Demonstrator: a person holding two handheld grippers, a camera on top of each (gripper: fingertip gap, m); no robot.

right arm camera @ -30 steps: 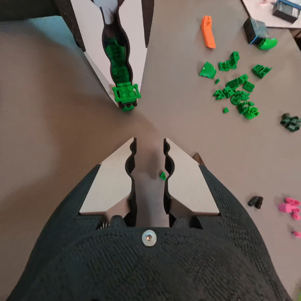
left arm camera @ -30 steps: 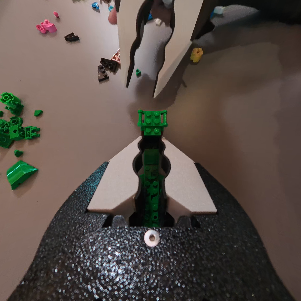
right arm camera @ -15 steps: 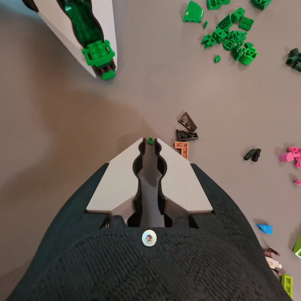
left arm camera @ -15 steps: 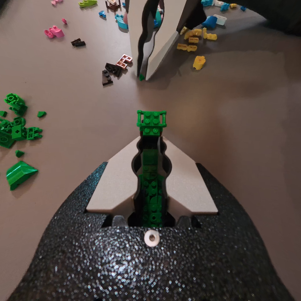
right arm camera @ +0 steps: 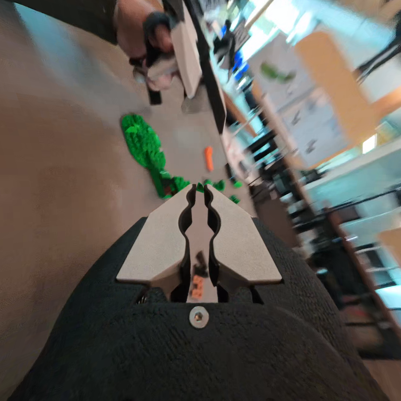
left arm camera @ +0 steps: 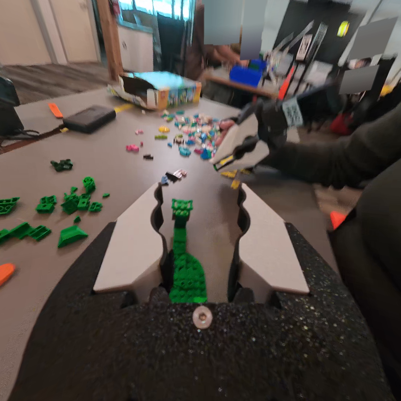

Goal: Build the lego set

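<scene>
1. Green lego assembly (left arm camera: pixel 181 245) lay flat on the surface (left arm camera: pixel 130 169), between the wide-spread jaws of the left tool (left arm camera: pixel 199 188), untouched.
2. Right tool (right arm camera: pixel 200 188) was pinched narrow on a tiny green piece (right arm camera: pixel 199 188), raised above the surface.
3. Judgement: steady the assembly first, then align studs and press straight down.
4. Loose green bricks (left arm camera: pixel 71 201) lay left.

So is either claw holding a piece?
Right gripper pinches a tiny green lego piece at its tips; open left gripper holds nothing.
</scene>
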